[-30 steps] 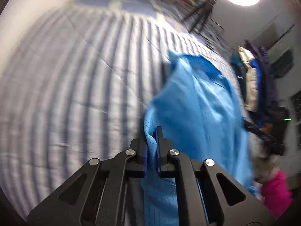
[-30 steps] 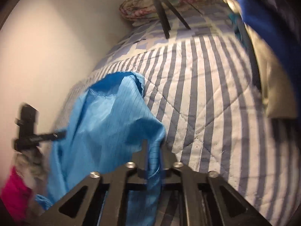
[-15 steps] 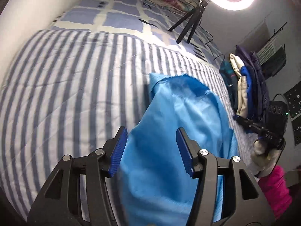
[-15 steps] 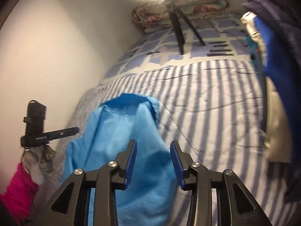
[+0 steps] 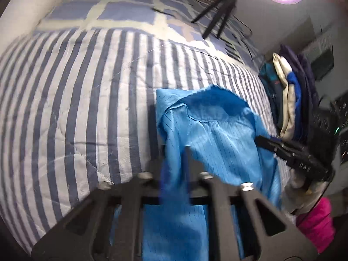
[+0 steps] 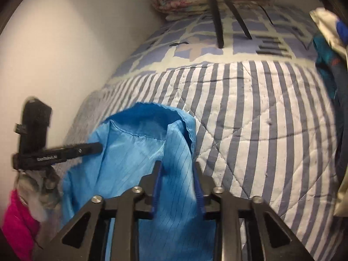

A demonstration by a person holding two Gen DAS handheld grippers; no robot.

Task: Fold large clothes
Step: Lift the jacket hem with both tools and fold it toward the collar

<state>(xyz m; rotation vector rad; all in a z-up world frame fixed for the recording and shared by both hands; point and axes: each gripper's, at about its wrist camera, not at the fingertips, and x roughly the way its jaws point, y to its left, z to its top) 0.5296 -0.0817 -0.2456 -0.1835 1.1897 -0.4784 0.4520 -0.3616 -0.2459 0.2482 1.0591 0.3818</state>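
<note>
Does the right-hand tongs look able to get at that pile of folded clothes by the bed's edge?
Probably not yet: the right tongs have been closing around the blue garment, with striped quilt between them and the pile.

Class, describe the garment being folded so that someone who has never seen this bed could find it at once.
Start at the striped quilt covering the bed. On its near side lies the blue garment. Unlike the mixed stack of clothes at the bed's edge, it is one bright, shiny, thin fabric with fine dark pinstripes.
</note>
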